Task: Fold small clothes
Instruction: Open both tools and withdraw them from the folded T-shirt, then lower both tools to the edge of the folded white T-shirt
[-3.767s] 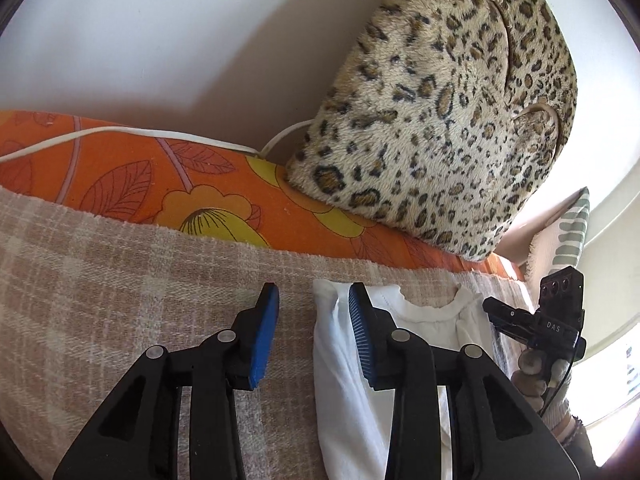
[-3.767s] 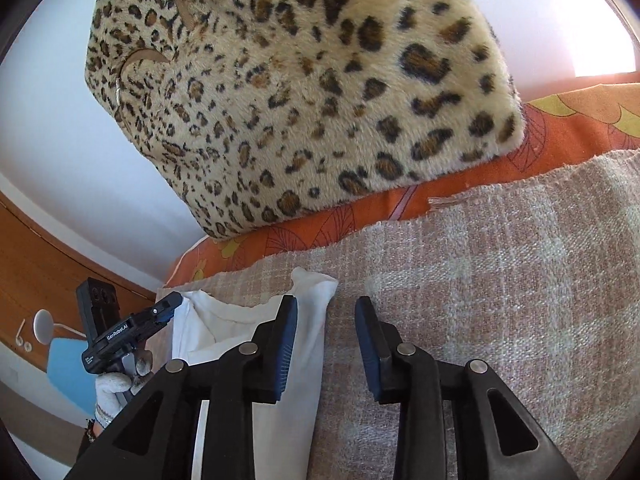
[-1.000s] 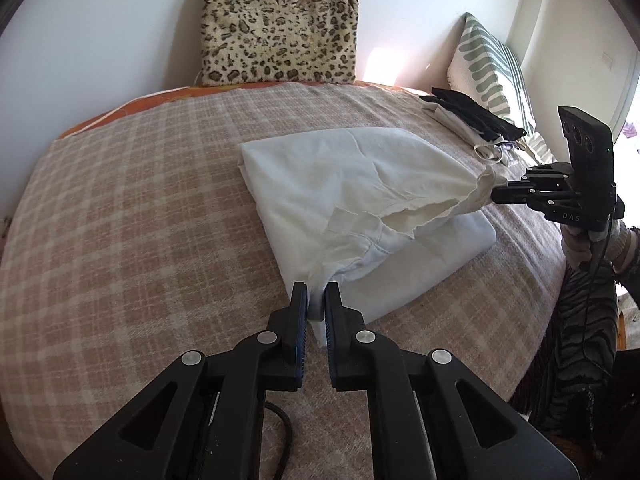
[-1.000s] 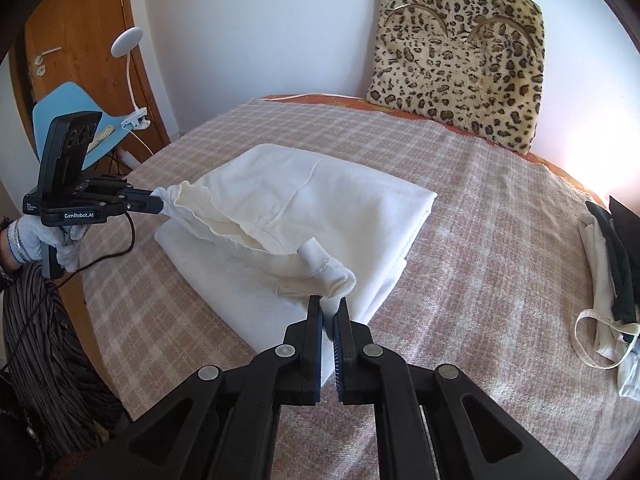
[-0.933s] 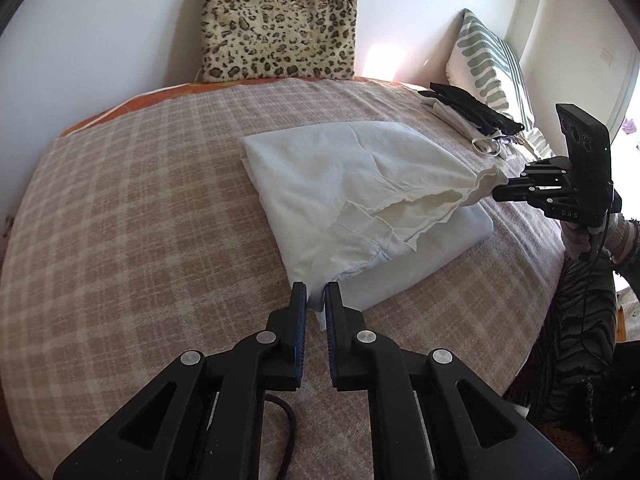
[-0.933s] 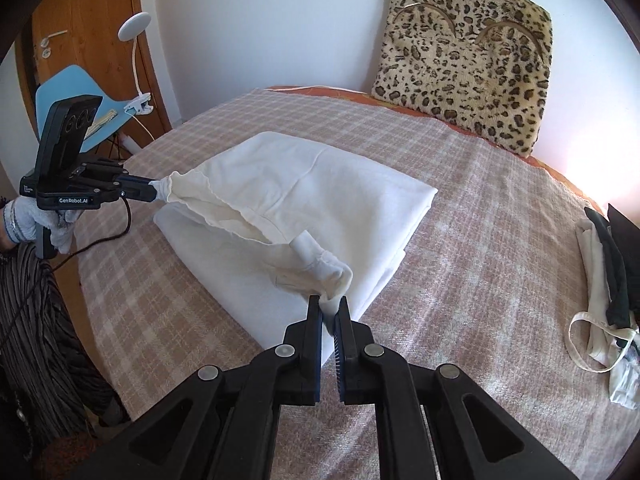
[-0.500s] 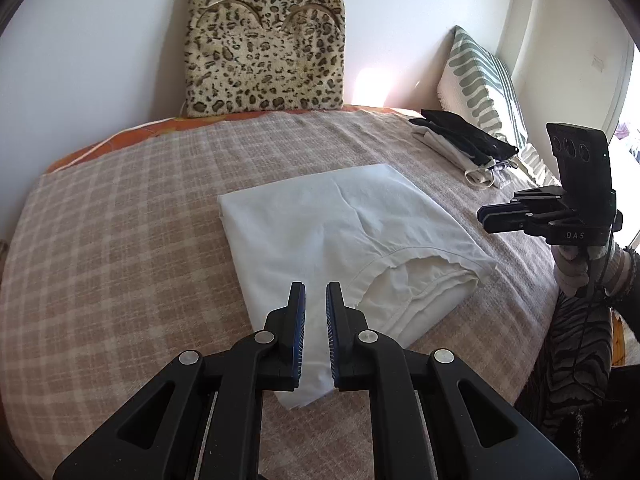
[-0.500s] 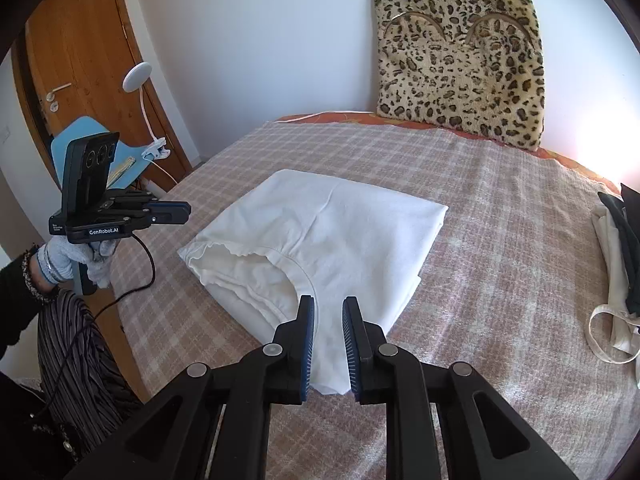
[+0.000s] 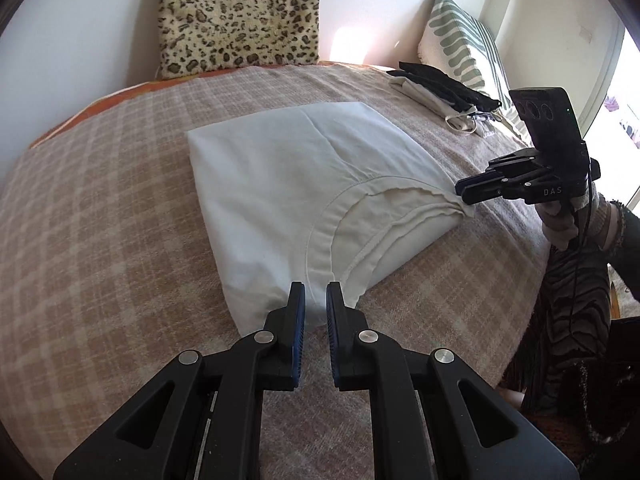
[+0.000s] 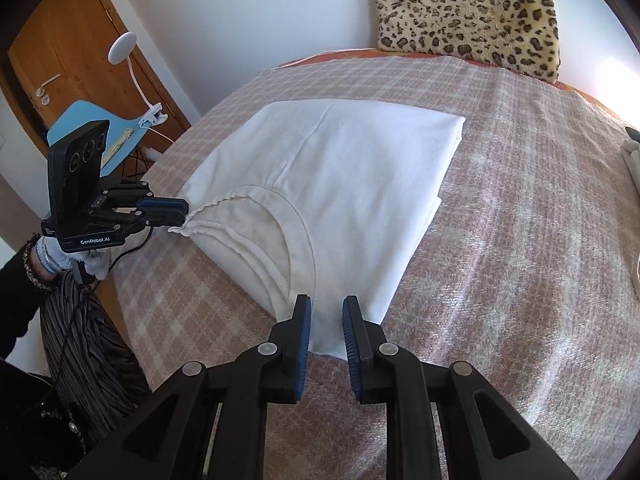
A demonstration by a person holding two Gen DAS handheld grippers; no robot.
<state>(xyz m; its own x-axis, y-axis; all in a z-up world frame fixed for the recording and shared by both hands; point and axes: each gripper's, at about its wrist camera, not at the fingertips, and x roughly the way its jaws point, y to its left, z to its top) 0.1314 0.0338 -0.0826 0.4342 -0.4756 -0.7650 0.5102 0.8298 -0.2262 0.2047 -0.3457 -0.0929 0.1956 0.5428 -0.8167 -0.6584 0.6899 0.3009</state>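
The left gripper point(image 9: 315, 306) stood slightly open, a narrow gap between its blue pads, and it held nothing. The near corner of the folded white garment point(image 9: 296, 184) lay just beyond the tips, at twelve o'clock. From there the garment ran away toward one o'clock over the plaid blanket point(image 9: 100, 208), its long axis pointing to the leopard cushion point(image 9: 240, 16).

The right gripper point(image 10: 326, 322) was also a little open and empty, over the other near corner of the garment point(image 10: 352, 184), again at twelve o'clock. In its view the left gripper point(image 10: 176, 206) stood at nine o'clock, its tips touching or almost touching the frilled hem.

Both tools seemed equally near. The next fold, probably, would take the near edge away toward the cushion.
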